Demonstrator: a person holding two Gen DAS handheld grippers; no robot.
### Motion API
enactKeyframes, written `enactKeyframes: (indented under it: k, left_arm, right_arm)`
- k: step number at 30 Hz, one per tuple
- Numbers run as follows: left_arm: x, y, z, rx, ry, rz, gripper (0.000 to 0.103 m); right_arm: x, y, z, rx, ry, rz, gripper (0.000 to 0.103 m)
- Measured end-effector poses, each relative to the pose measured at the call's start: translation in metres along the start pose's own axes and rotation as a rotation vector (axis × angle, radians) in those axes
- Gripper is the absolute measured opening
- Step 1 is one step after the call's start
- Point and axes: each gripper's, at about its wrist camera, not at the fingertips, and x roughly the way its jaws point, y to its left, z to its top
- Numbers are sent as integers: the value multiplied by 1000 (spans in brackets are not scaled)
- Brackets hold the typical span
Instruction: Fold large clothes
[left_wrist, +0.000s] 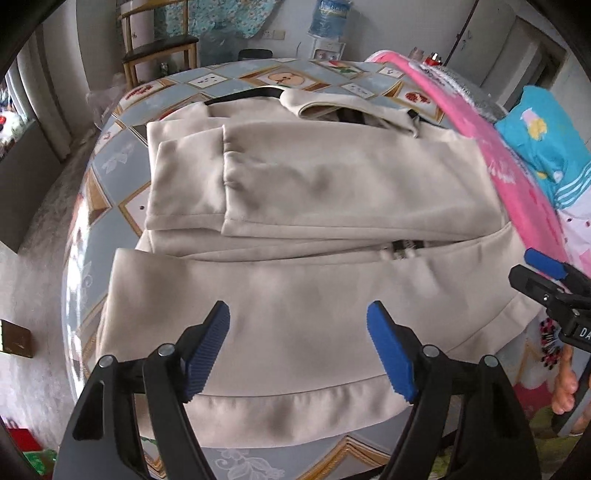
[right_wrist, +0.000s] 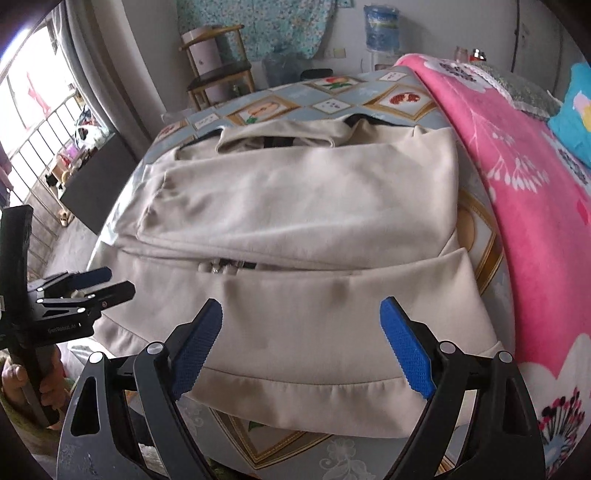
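Table w/ patterned cloth carries beige jacket, sleeves folded across the body, hem at near edge. Pink blanket beside it. Left gripper & right gripper: fingers wide apart, nothing held, above hem.

Both wrist fisheyes look steeply down, close over the near hem of the beige jacket; left view from its left, right from its right, sharing jacket and table.
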Motion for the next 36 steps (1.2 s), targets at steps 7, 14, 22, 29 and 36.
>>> enactKeyframes:
  k: [7, 14, 22, 29, 36]
  left_arm:
    - [-9, 11, -10, -4, -47, 20, 75]
    - [-48, 47, -36, -67, -194, 56, 75]
    - [-56, 85, -44, -113, -243, 105, 75]
    - [-22, 104, -20, -124, -162, 101, 50]
    - [3, 123, -1, -148, -87, 22, 35]
  right_arm:
    - [-1, 4, -8, -21, -7, -3, 84]
    - [7, 18, -8, -59, 0, 66, 84]
    - [32, 43, -7, -127, 53, 103, 84]
    - [46, 53, -12, -156, 97, 81, 84]
    - [55, 50, -13, -144, 132, 59, 84]
